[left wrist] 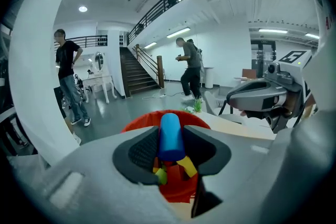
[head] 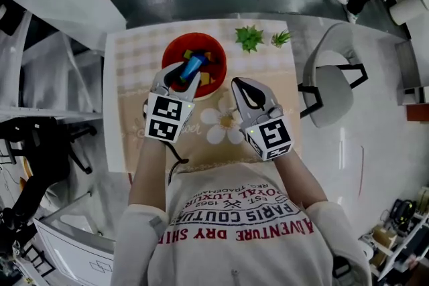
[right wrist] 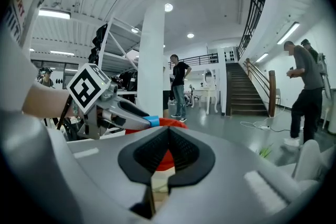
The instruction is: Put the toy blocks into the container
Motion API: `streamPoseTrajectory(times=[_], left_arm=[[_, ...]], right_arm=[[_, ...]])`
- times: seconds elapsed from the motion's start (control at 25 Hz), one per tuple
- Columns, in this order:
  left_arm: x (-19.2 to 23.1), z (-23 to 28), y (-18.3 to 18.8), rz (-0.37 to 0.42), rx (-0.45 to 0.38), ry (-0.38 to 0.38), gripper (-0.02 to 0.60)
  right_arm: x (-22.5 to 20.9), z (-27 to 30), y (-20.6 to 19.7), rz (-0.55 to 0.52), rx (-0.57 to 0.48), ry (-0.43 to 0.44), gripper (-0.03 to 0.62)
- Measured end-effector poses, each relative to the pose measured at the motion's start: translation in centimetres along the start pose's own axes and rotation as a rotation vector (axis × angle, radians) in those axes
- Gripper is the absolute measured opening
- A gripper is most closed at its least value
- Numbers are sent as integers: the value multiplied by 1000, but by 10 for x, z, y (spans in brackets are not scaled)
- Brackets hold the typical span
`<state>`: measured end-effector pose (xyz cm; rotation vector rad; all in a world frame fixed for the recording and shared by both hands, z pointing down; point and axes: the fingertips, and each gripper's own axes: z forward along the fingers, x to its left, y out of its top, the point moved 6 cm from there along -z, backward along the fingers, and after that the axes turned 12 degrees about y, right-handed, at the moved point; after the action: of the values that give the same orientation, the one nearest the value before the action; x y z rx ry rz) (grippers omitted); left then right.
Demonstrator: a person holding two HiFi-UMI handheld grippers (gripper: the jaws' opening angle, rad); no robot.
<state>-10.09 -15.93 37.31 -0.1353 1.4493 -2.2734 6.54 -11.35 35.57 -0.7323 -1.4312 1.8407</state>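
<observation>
A red bowl [head: 214,50] stands at the far middle of the table and holds several coloured blocks [head: 205,77]. My left gripper [head: 184,75] hangs over the bowl's near left side, shut on a blue cylinder block [head: 193,64]. In the left gripper view the blue cylinder [left wrist: 169,135] stands between the pads above the red bowl [left wrist: 178,191], with yellow and green blocks below it. My right gripper [head: 249,94] is shut and holds nothing, just right of the bowl. In the right gripper view the red bowl [right wrist: 164,157] shows behind the pads, with the left gripper [right wrist: 149,120] at the left.
Two small green plants [head: 249,37] stand at the table's far right. A beige mat with a white flower [head: 221,120] covers the table [head: 127,57]. A grey chair [head: 332,87] stands to the right. People stand in the hall behind.
</observation>
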Motion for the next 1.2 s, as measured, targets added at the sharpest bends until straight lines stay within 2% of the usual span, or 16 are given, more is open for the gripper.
streamPoseTrajectory(times=[0.16,0.4,0.44,0.48,0.52,0.92,1.04,1.2], left_arm=[[1,9,-9,21,41,-6,155],[-1,10,-10,30,41,28,160],[-2,9,-10,18,39,28,199],[-4,8,-10,2,36,24,268],[-6,6,-10,-12,33,22,282],[-44,-31,-15,-107,-26,51,281],[-67,-38,-18,-110,-34,40,281],[-102,-44,-22,-73,-54,1,282]], right_arm=[[-1,1,-4,2,15,-13,2],[-1,-5,-7,8,20,-37,2],[0,-7,-7,8,19,-40,2],[0,-9,-8,8,18,-41,2],[1,-11,-8,8,16,-41,2],[0,-47,-23,32,16,-34,2],[-3,-60,-32,50,28,-25,2],[-5,-75,-44,60,43,-3,2]])
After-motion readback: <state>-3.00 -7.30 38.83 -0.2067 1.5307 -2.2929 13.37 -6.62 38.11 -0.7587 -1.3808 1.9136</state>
